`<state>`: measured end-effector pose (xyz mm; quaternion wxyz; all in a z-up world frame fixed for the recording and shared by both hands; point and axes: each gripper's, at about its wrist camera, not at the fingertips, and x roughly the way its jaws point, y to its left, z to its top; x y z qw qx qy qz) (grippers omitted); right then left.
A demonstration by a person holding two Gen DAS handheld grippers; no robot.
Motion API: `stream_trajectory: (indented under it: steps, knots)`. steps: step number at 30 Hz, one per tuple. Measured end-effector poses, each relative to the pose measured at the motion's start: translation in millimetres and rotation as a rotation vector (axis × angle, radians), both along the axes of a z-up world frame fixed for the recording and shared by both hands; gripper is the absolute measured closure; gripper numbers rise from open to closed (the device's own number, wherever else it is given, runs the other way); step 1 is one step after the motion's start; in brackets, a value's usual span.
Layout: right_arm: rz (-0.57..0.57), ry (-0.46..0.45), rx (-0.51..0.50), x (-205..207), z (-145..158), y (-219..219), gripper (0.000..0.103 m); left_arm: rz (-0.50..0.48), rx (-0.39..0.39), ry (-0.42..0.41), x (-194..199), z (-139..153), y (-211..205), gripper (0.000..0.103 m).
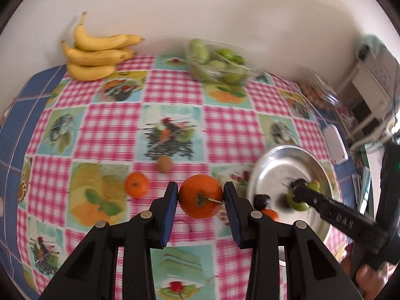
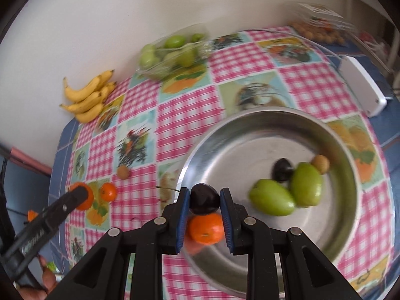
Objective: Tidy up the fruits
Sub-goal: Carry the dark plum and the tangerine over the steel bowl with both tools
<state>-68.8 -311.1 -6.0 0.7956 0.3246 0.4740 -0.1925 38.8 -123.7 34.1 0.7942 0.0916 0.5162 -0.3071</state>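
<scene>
Your left gripper (image 1: 200, 197) fingers squeeze the orange (image 1: 200, 196) above the table (image 1: 105, 130). Your right gripper (image 2: 204, 200) fingers squeeze a plum (image 2: 204, 199) over the bowl (image 2: 250, 135).

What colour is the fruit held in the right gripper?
Dark purple-black fruit, clearest in the right wrist view.

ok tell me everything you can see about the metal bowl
The metal bowl is a wide, shallow, round basin of shiny silver metal, upright on the checked tablecloth. Inside lie two green fruits touching each other, a dark fruit, a small tan fruit and a small orange near the front. The right hand-held gripper hangs over the near side, shut on another dark plum.
</scene>
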Motion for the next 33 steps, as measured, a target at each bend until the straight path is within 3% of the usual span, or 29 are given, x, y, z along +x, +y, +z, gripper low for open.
stream_trajectory:
  steps: [16,33]
  knots:
    - [-0.233,0.101,-0.091,-62,-2,-64,0.076,-0.233,0.025,0.029,-63,-10,-65,0.064]
    - [-0.266,0.150,-0.009,-73,-33,-81,0.076,-0.366,0.146,0.011,-108,-37,-103,0.064]
